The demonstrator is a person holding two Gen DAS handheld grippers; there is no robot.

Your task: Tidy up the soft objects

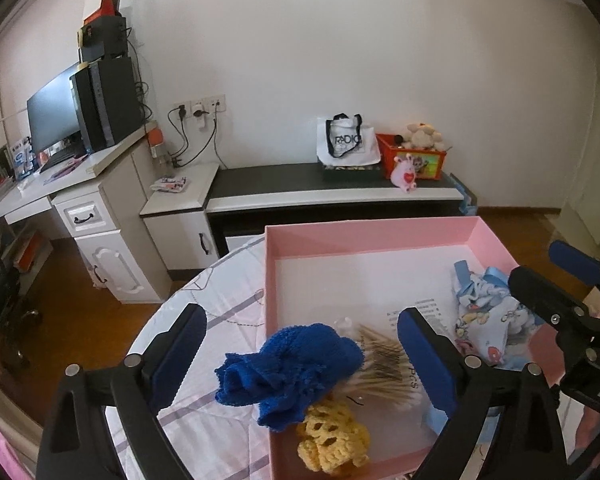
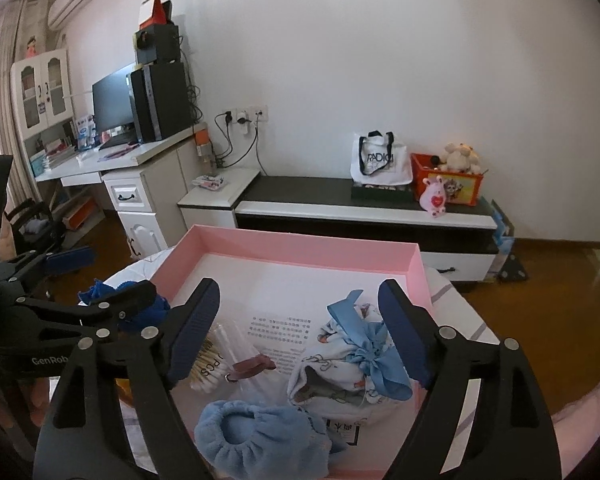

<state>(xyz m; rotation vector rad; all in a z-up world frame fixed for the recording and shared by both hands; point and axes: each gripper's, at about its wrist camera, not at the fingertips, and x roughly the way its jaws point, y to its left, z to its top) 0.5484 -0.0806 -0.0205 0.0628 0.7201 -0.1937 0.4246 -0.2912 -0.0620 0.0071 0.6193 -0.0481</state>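
pink box (image 1: 364, 236): matt card | blue cloth (image 1: 292, 368): rough knit | yellow piece (image 1: 332, 436): open crochet beside pink box wall | ribbon (image 2: 376, 352): smooth satin | fingers (image 2: 196, 328): ribbed rubber pads

Both wrist views are evenly lit by soft, diffuse light; the plain white wall (image 1: 380, 60) is bright and free of hard shadows. Fisheye distortion bows the straight furniture lines, and a dark vignette rings each frame, with a pinkish fringe at the lower corners. The polished brown wooden floor (image 2: 540, 300) carries a dull sheen. Focus is fairly sharp at centre, with slight overall softness and grain.
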